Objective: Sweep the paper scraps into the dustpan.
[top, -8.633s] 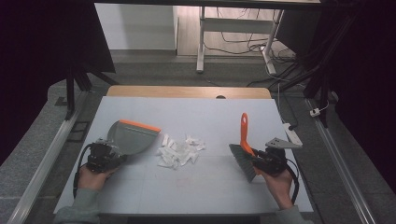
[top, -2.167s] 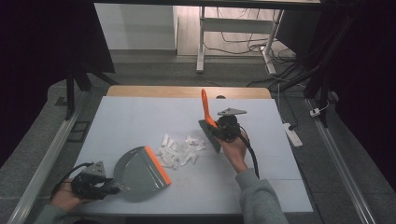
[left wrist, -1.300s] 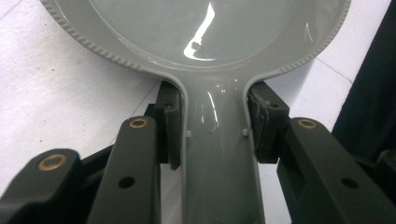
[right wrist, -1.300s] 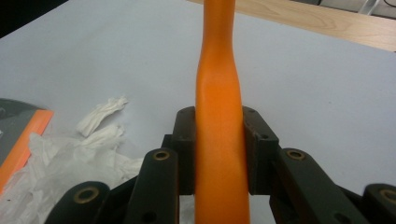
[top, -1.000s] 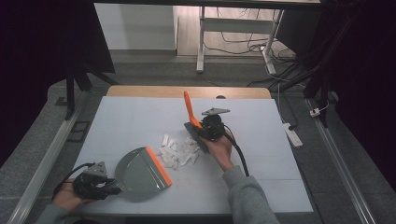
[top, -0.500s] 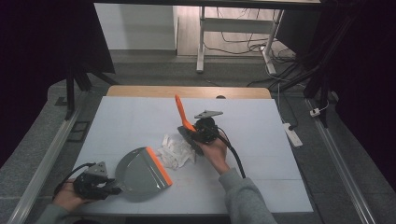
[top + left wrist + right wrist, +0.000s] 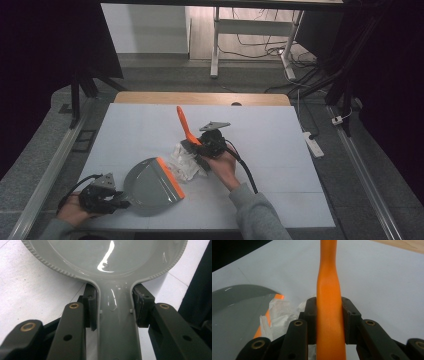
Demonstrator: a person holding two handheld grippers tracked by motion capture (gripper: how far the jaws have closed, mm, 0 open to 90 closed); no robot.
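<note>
Pinching dustpan (image 7: 150, 186) handle in left gripper (image 7: 107, 199) jaws to keep its orange lip flat on desk (image 7: 280, 150), right gripper (image 7: 207, 145) jaws clamped on brush (image 7: 184, 127) handle, bristles behind paper scraps (image 7: 184, 159) at the lip for sweeping in.

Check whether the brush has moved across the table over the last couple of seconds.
Yes. Against the fixed table, the brush in the right gripper has slid toward the person's left and nearer, up against the paper scraps by the dustpan.
</note>
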